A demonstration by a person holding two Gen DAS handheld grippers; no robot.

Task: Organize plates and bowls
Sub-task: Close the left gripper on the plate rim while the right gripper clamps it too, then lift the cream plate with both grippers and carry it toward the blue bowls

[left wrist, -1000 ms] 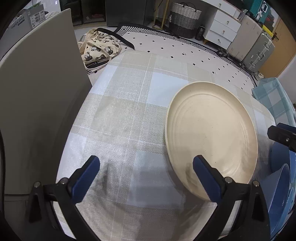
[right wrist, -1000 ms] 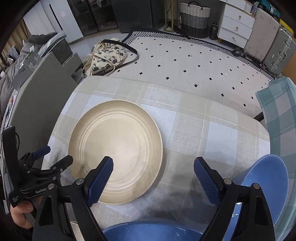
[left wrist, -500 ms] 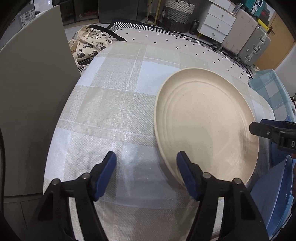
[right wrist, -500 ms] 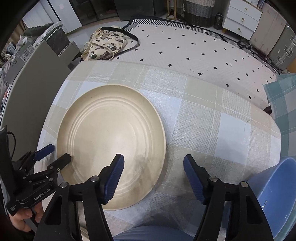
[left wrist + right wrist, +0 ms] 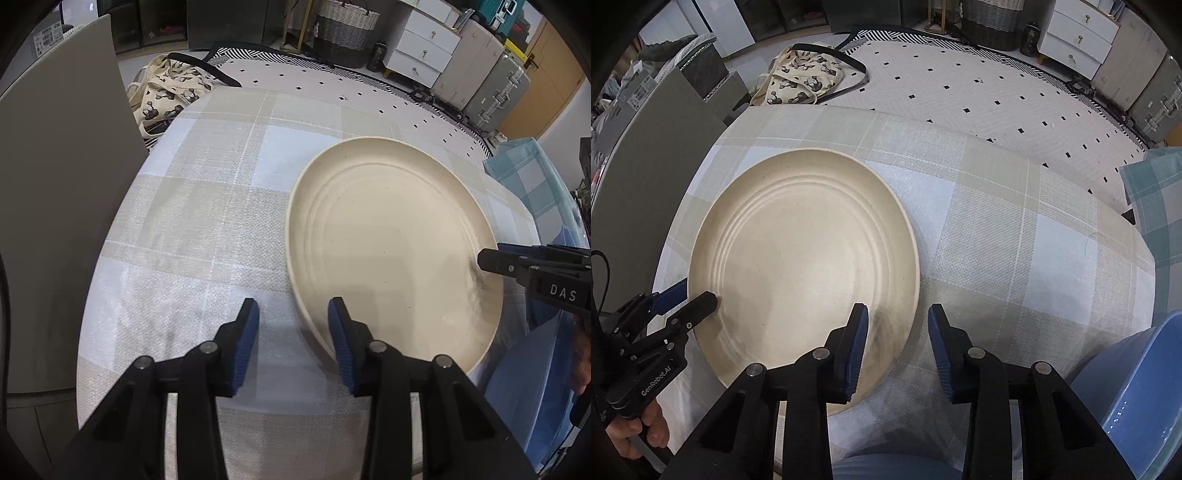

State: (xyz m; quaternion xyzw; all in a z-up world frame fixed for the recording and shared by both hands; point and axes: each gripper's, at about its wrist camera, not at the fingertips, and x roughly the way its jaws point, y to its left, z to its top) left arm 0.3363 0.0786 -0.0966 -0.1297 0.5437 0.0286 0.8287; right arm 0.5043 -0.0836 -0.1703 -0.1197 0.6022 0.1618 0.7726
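On tablecloth: one cream plate

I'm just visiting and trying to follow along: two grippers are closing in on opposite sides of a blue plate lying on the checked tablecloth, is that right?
Not quite: the plate between the left gripper and right gripper is cream, not blue, as the right wrist view shows. The jaws have just been closing. The blue dish sits apart at the tablecloth's near edge.
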